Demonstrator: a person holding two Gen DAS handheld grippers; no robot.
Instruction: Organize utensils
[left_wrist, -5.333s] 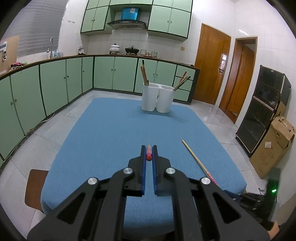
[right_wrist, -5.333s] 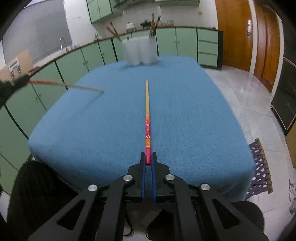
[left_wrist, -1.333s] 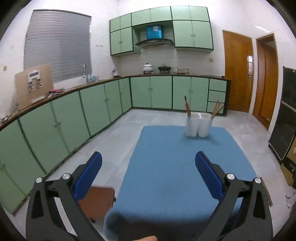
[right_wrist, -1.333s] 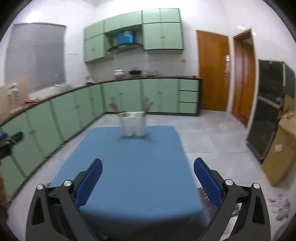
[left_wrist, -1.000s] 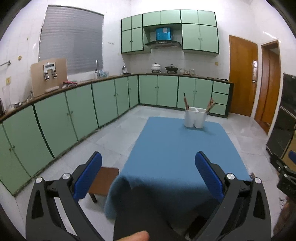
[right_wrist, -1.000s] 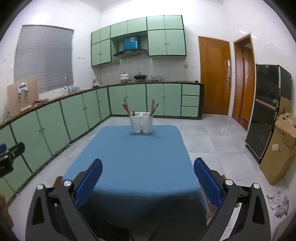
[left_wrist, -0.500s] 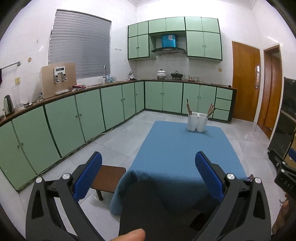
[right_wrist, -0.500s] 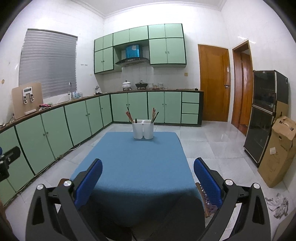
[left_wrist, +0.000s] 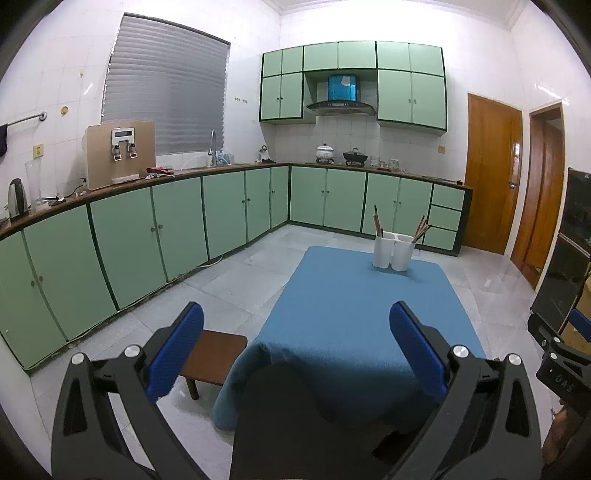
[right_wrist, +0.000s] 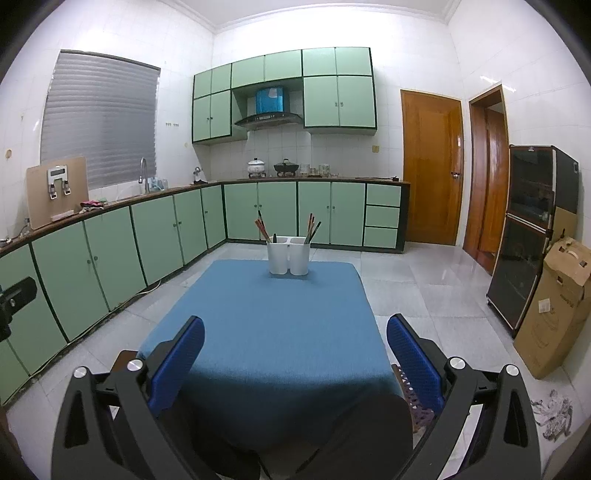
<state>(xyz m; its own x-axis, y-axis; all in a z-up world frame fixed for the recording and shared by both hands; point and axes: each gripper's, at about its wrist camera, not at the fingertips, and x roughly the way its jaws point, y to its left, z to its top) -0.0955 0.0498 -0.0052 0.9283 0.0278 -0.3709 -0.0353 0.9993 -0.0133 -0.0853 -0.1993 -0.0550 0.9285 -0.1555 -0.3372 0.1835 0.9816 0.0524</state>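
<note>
I am holding the left tool (left_wrist: 295, 347) and the right tool (right_wrist: 295, 349) back from the near edge of the bench (right_wrist: 273, 332), both with jaws spread wide and gripping nothing. The white holder (right_wrist: 288, 255) is standing at the far edge of the blue-covered bench, near its middle, with chopsticks (right_wrist: 312, 228) leaning out of both compartments. A brown stool (left_wrist: 214, 352) is sitting on the floor beside the near left corner.

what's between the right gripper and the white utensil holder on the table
Only bare blue tablecloth. In the right wrist view the right gripper is open and nothing lies on the cloth before the white utensil holder.
</note>
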